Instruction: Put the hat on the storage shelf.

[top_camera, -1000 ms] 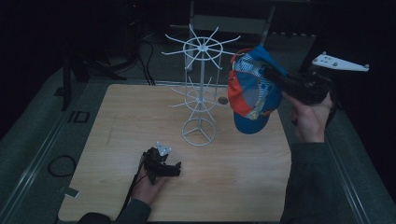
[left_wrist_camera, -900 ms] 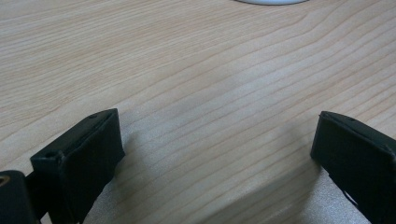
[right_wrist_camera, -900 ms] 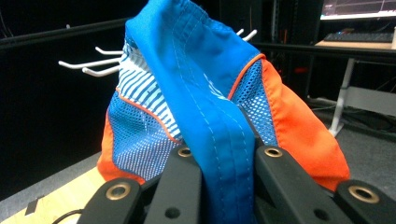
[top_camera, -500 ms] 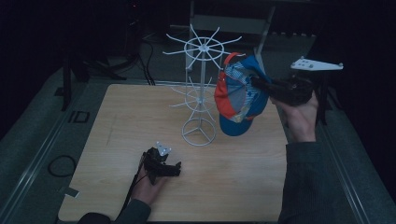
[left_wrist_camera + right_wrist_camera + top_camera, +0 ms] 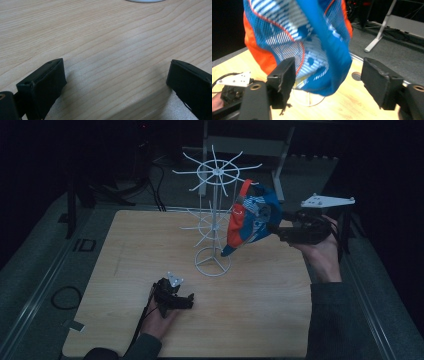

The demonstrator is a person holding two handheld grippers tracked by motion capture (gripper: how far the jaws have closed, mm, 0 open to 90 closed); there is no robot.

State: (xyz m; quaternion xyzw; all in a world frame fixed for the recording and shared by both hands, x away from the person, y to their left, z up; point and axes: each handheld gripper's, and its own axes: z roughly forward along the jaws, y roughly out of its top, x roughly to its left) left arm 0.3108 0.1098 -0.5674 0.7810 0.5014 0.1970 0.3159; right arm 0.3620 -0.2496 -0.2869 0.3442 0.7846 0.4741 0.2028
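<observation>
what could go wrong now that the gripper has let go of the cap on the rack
The right gripper has just been opening, with the cap between its jaws but unpressed. The cap seems to hang from only one arm of the white wire rack, tilted, so it could slip off onto the table. Pulling the gripper back carelessly might snag the fabric and drag the cap off. The light rack could also tip, since the left gripper rests apart from its base.

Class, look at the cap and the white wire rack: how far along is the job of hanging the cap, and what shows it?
Done: the cap hangs at an upper arm of the white wire rack. In hand: the right gripper has just been opening; its jaws stand apart with the cap's fabric between them, unpressed. Left: draw that gripper clear. Whether the cap will stay put is uncertain. The left gripper rests open on the table.
</observation>
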